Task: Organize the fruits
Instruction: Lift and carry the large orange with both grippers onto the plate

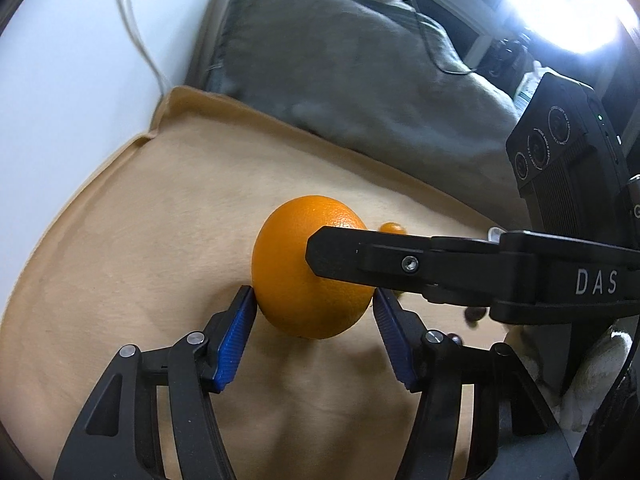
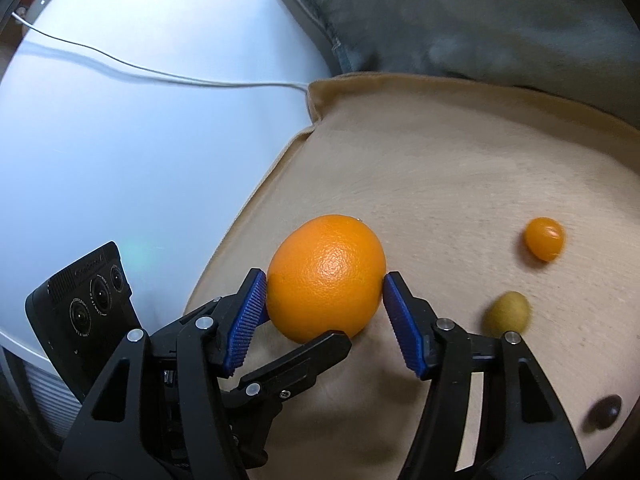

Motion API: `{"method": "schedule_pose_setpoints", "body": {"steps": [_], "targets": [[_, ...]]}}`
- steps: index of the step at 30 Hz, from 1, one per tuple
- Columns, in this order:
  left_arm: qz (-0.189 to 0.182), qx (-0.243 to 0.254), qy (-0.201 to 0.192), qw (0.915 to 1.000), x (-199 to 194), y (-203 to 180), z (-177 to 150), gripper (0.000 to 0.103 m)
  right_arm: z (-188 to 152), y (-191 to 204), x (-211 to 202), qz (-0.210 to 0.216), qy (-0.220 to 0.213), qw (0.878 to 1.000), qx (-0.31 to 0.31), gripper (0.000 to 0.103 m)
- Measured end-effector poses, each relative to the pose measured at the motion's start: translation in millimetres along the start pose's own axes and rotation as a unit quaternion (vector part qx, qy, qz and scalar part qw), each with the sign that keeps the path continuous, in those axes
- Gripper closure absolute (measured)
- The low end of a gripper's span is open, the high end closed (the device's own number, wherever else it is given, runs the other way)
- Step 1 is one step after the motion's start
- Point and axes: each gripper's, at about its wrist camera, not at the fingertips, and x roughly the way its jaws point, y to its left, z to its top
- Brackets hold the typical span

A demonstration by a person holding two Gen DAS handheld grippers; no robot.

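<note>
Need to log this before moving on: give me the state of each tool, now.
Left tool: closed on the orange, blue pads against both sides.
Right tool: closed on the same orange, pads pressing both sides.

The right hand-held gripper (image 1: 316, 258) hides part of the orange (image 1: 304, 276); the green fruit (image 2: 507, 312) is blurred.

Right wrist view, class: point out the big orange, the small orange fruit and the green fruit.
big orange (image 2: 326, 276), right wrist view, middle of its peel.
small orange fruit (image 2: 545, 238), right wrist view, its centre.
green fruit (image 2: 507, 312), right wrist view, its blurred middle.
</note>
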Motion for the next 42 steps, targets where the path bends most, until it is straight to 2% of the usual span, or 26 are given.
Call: {"method": "schedule_pose_setpoints", "body": {"steps": [14,23,32,42], "targets": [[-0.028,0.045,-0.018,0.9984,-11,-64,-4,0.043,-21,-6,-69,-0.031,-0.053,0.998,-0.006,0.039],[-0.055,0.074,-0.02,0.9955,-8,-107,-12,0.043,-48,-25,-120,-0.052,-0.083,0.995,0.004,0.039],[-0.087,0.103,-0.009,0.9909,5,-153,-20,0.043,-76,-51,-167,-0.079,-0.109,0.991,0.024,0.039],[-0.115,0.123,0.011,0.9857,25,-195,-30,0.043,-100,-82,-201,-0.101,-0.125,0.986,0.049,0.039]]}}
